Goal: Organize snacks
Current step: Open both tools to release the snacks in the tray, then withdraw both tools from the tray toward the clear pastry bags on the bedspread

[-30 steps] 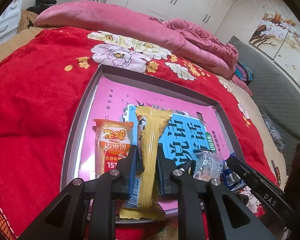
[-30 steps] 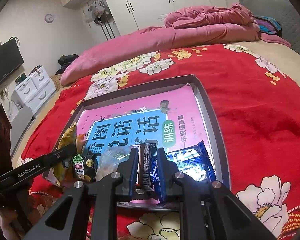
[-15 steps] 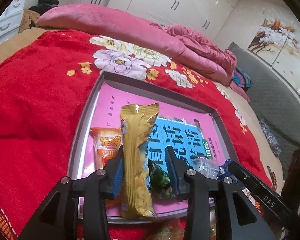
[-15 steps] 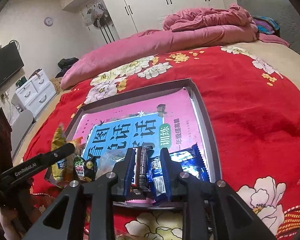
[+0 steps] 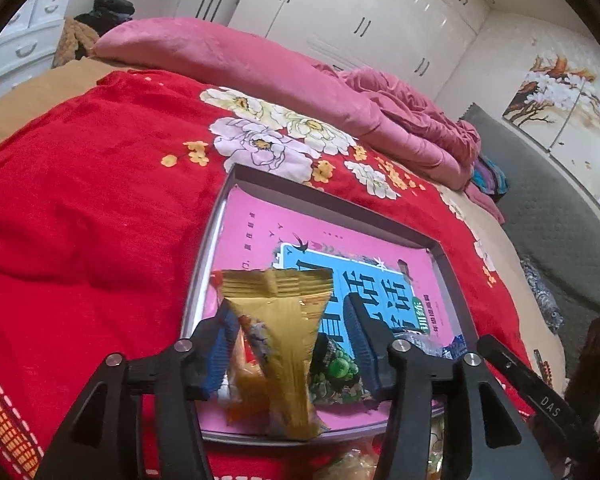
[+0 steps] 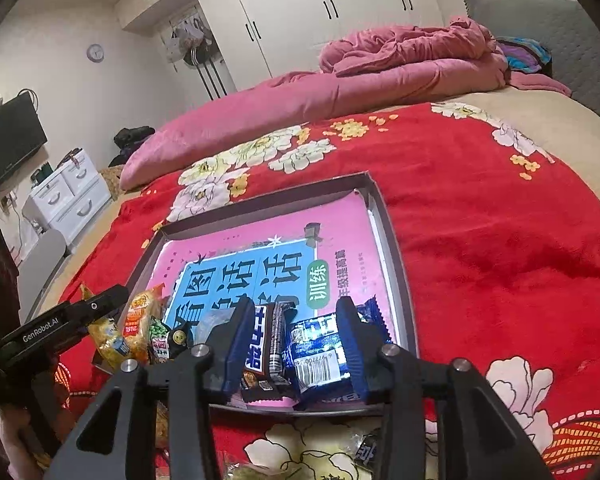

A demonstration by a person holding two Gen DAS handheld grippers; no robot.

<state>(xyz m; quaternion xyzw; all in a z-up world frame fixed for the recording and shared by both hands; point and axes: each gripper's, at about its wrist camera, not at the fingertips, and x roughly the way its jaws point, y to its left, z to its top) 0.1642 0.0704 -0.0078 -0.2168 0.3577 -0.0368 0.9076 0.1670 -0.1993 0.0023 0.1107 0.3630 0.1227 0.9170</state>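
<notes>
We've spread both grippers (image 5: 290, 330) (image 6: 296, 332) wide — the gold pack (image 5: 284, 344) and dark bar (image 6: 274, 340) sit loose in the tray (image 6: 396, 264); we'd back straight out, not snagging wrappers.

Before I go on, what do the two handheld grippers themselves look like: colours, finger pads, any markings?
Both the left gripper and the right gripper are matte black, with angular linkage arms and silver pivot screws. Their fingers carry ribbed blue pads. The left body reads "GenRobot.AI" in white; the right shows "DAS". No cables or sleeves visible.
</notes>
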